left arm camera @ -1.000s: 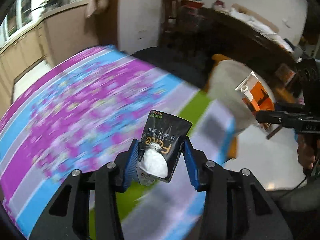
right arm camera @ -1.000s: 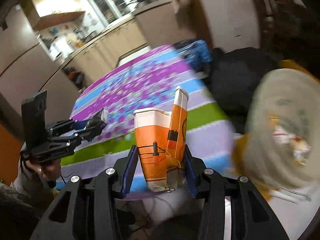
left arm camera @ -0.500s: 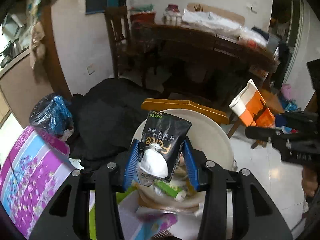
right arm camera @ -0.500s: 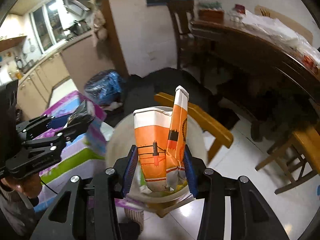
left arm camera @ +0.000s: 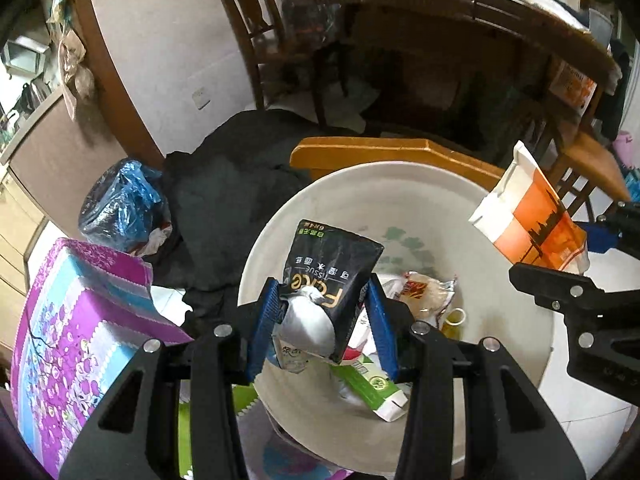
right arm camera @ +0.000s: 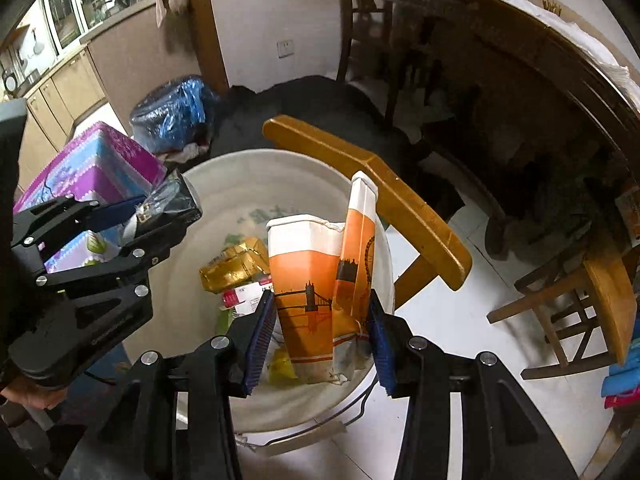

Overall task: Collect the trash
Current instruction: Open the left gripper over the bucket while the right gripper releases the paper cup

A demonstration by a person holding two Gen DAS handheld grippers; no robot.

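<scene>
My left gripper [left arm camera: 322, 308] is shut on a black tissue packet [left arm camera: 334, 268] with a white wad in it, held over the open white bucket [left arm camera: 360, 184]. My right gripper [right arm camera: 320, 320] is shut on a crushed orange and white paper cup [right arm camera: 316, 280], held over the same bucket's [right arm camera: 240, 168] right rim. The bucket holds several wrappers and cartons: a green and white carton [left arm camera: 372, 388] and a yellow packet [right arm camera: 234, 270]. The cup also shows at the right of the left wrist view [left arm camera: 528, 224], and the packet at the left of the right wrist view [right arm camera: 168, 204].
A table with a purple, blue and green floral cloth [left arm camera: 80, 320] stands left of the bucket. A yellow wooden chair back [right arm camera: 372, 196] sits just behind the bucket. A blue plastic bag [left arm camera: 120, 208] and a black heap [left arm camera: 224, 200] lie on the floor. A dark wooden table [left arm camera: 460, 4] stands behind.
Both grippers swung from over the floral table to above the bucket, then dropped closer to its opening. Each still holds its piece of trash.
</scene>
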